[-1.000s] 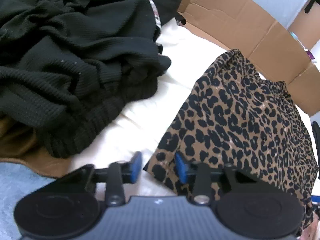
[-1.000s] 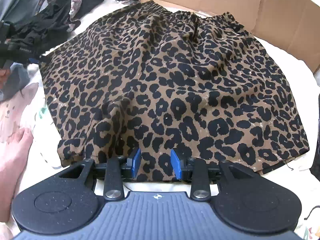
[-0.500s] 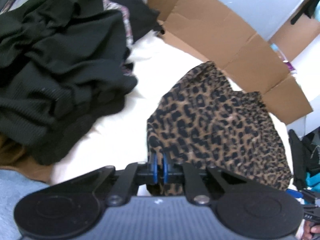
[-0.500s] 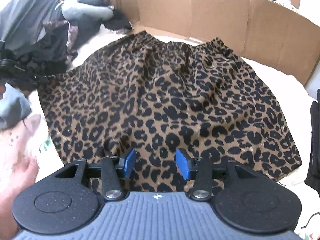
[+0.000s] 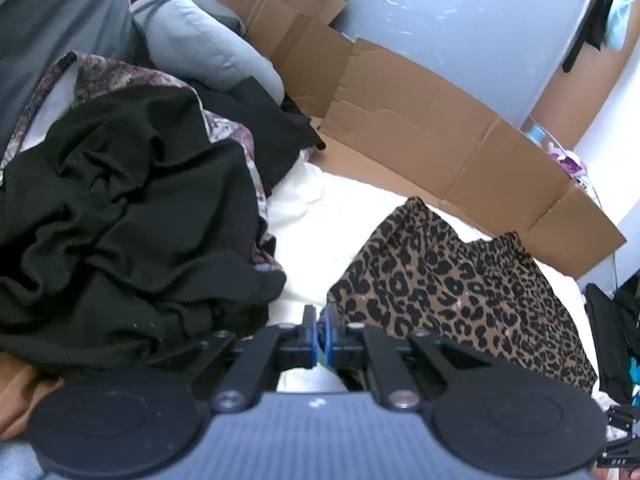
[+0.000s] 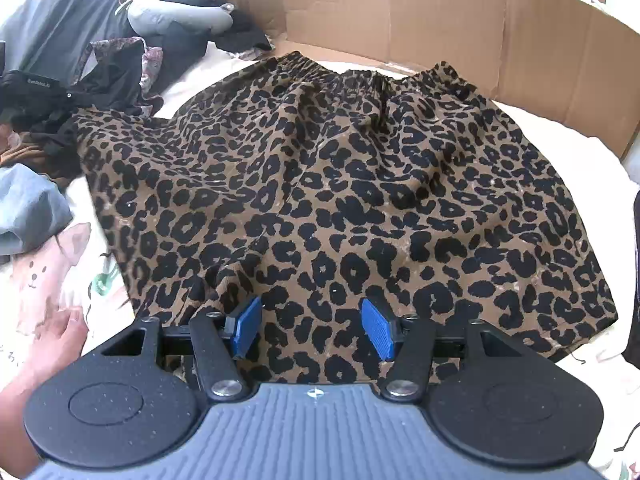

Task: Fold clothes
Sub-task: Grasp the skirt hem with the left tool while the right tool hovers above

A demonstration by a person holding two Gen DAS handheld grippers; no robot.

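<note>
A leopard-print skirt (image 6: 340, 184) lies spread on a white sheet, waistband toward the cardboard at the back. It also shows in the left wrist view (image 5: 460, 288). My left gripper (image 5: 319, 334) is shut on the skirt's left hem corner and holds it lifted. In the right wrist view that corner is raised at the left (image 6: 86, 128). My right gripper (image 6: 310, 330) is open, its blue pads either side of the near hem, just above the cloth.
A heap of black clothes (image 5: 120, 216) lies to the left, with a grey pillow (image 5: 208, 48) behind. Flattened cardboard (image 5: 420, 120) walls the back. A bare hand (image 6: 44, 344) rests at the lower left. Dark items (image 5: 612, 332) sit at the right edge.
My left gripper closed on the skirt's left hem corner and lifted it up and back. My right gripper opened wider and stayed over the near hem.
</note>
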